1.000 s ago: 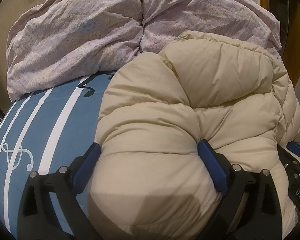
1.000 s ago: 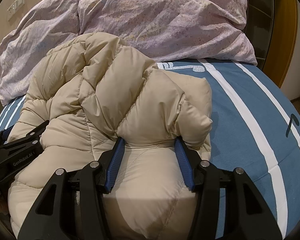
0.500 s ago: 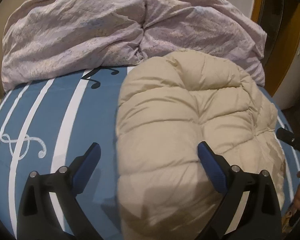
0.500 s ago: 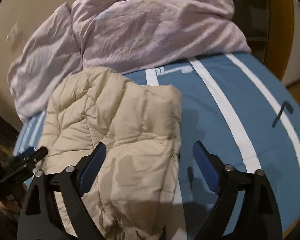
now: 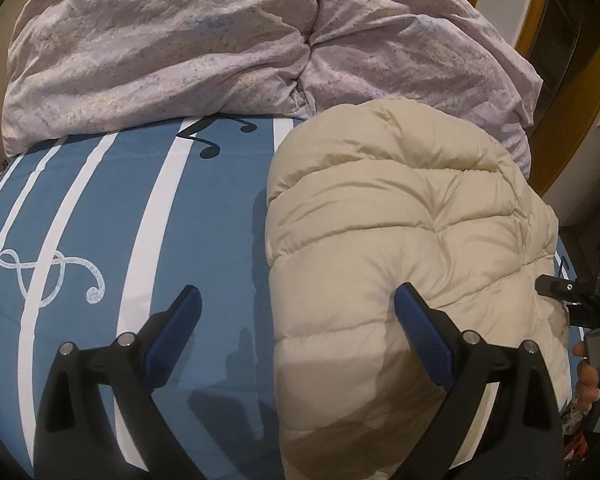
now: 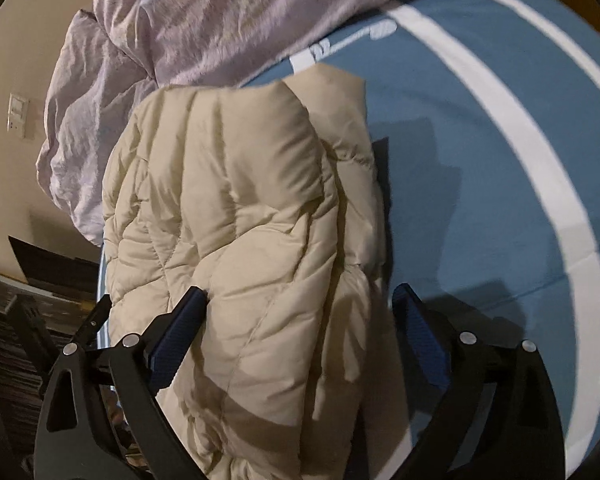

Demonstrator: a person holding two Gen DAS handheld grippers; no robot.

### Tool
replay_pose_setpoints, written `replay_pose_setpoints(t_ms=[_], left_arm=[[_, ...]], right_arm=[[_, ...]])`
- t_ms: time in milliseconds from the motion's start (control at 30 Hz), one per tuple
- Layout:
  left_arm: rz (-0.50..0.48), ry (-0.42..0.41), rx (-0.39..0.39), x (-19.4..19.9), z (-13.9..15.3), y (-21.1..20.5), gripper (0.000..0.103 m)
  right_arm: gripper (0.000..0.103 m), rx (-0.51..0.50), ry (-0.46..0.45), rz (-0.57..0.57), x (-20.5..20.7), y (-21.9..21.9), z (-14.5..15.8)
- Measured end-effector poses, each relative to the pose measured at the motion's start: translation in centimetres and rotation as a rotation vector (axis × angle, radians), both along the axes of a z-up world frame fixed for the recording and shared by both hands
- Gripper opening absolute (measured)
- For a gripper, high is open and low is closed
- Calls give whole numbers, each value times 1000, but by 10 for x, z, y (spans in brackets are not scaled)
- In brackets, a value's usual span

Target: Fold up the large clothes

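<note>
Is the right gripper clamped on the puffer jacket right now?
No, the right gripper stands wide open, having just opened, its pads off the cream puffer jacket lying on the bed.

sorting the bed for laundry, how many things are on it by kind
cream puffer jacket: 1
lilac duvet: 1
blue striped bedsheet: 1
total: 3

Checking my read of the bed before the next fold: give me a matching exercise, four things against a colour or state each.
Things:
1. puffer jacket
2. duvet
3. bedsheet
4. right hand-held gripper

Colour or state:
A. blue with white stripes
B. jaws wide apart, having just opened, pressing on nothing
C. cream, quilted, lying in a folded bundle
D. pale lilac, crumpled at the head of the bed

Pairs: 1-C, 2-D, 3-A, 4-B
</note>
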State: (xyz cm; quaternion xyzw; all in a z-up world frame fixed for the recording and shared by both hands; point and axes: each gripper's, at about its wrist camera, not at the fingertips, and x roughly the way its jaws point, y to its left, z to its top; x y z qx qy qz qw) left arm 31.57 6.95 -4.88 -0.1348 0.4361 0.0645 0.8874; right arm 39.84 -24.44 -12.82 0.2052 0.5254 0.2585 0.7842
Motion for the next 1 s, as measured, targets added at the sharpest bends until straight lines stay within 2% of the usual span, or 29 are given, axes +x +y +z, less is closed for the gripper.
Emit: replay_pose_setpoints(t_ms=[233,333,400,467,667,933,1000], left_arm=[[-22,6,-17,6,2,5,97],[-27,8,-50,9,4,11,96],[-27,12,-90,11,4,16,92],[-23,15,-138,12,4,23,90],[-34,28,-292,22,-3,35,86],[-34,66,-481,34,-30,38,85],[-17,65,-530,35,-36,40,79]], right_arm=[[99,38,44,58,14,15,-4],[98,69,51,87,19,23,-5],[90,103,62,110,21,27,-6],[74,130,65,123,22,31,-8],[53,242,86,138,23,30,-15],[44,286,101,152,26,28,-16],[43,302,107,150,28,25,-18]])
